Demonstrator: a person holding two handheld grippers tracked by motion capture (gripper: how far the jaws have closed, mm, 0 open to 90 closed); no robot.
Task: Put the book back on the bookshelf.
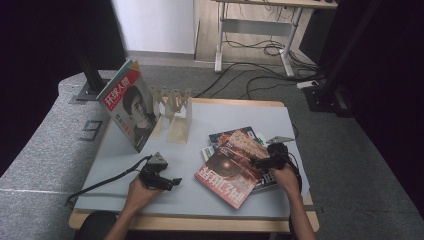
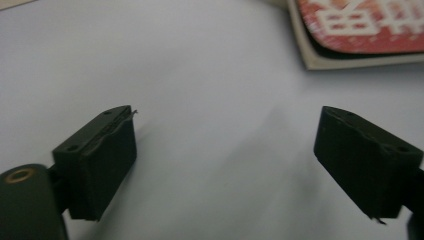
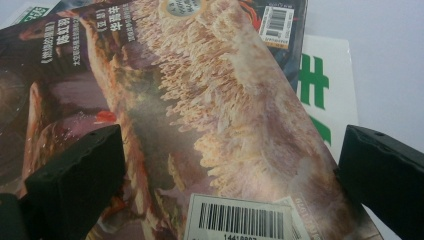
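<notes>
Grey table (image 1: 210, 195), magazine pile (image 1: 235, 160) at its 4 o'clock, right gripper (image 3: 225, 165) released over the top magazine (image 3: 220, 110), left gripper (image 2: 225, 150) released, pile at its 1 o'clock.

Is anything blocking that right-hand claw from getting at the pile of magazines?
Nothing visible does. The right gripper hangs directly over the magazine pile, jaws open, with the pinkish cover lying bare between them. The wooden rack stands well away.
</notes>
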